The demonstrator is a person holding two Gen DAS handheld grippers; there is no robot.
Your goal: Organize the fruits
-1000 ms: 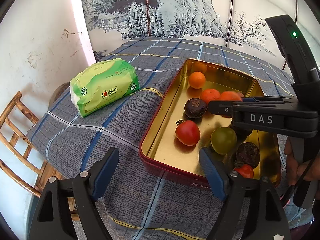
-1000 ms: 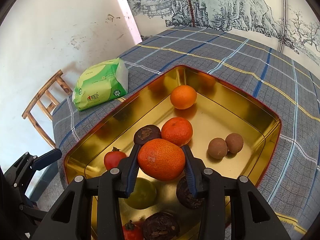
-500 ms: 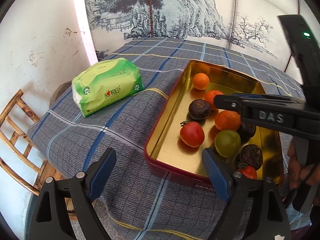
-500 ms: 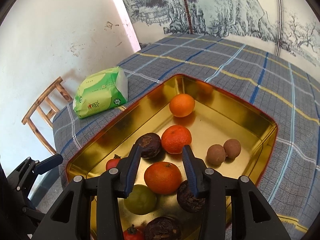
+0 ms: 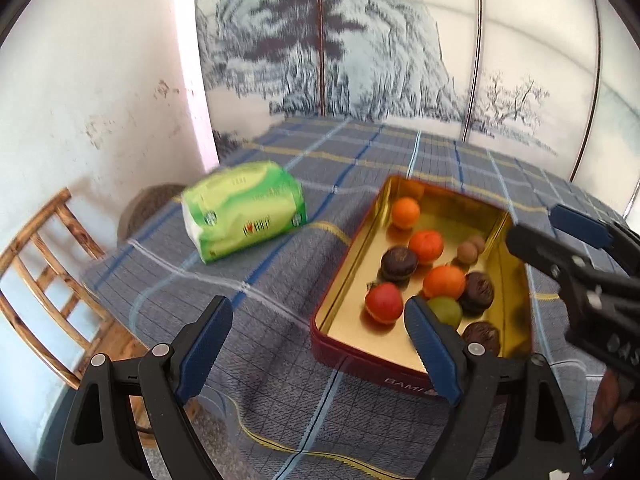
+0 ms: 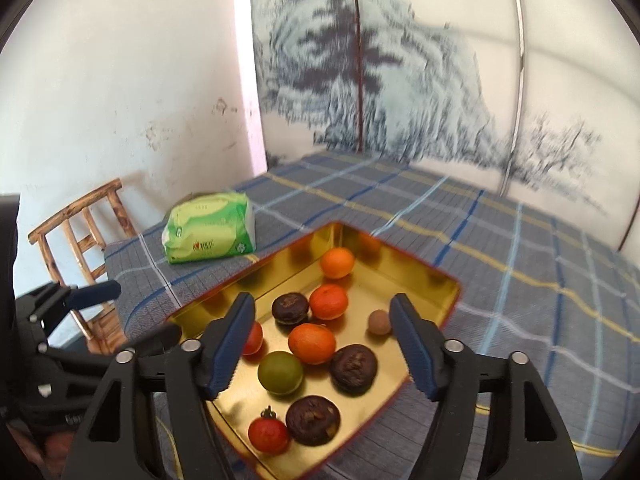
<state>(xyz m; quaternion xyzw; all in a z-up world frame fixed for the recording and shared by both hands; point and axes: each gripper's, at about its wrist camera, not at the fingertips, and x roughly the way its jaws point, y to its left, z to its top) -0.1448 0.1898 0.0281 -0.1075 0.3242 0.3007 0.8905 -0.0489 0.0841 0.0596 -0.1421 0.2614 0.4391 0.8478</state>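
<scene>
A gold tin tray with red sides (image 5: 516, 280) (image 6: 440, 300) sits on the plaid tablecloth and holds the fruit. In it lie three oranges, the nearest one (image 6: 312, 343) (image 5: 444, 281) in the middle, several dark mangosteens (image 6: 353, 368), a green fruit (image 6: 280, 372) (image 5: 447, 309), two red tomatoes (image 6: 269, 435) (image 5: 383, 308) and small brown longans (image 6: 379, 322). My right gripper (image 6: 322, 346) is open and empty, raised above the tray's near end. My left gripper (image 5: 318, 344) is open and empty, above the cloth at the tray's left near corner.
A green tissue pack (image 5: 244, 210) (image 6: 210, 234) lies on the cloth left of the tray. A wooden chair (image 5: 44, 272) (image 6: 84, 224) stands past the table's left edge by the white wall. A painted screen stands behind the table.
My right gripper opened and let go of the orange, which now lies in the tray's middle. Both grippers have pulled up and back from the tray.
</scene>
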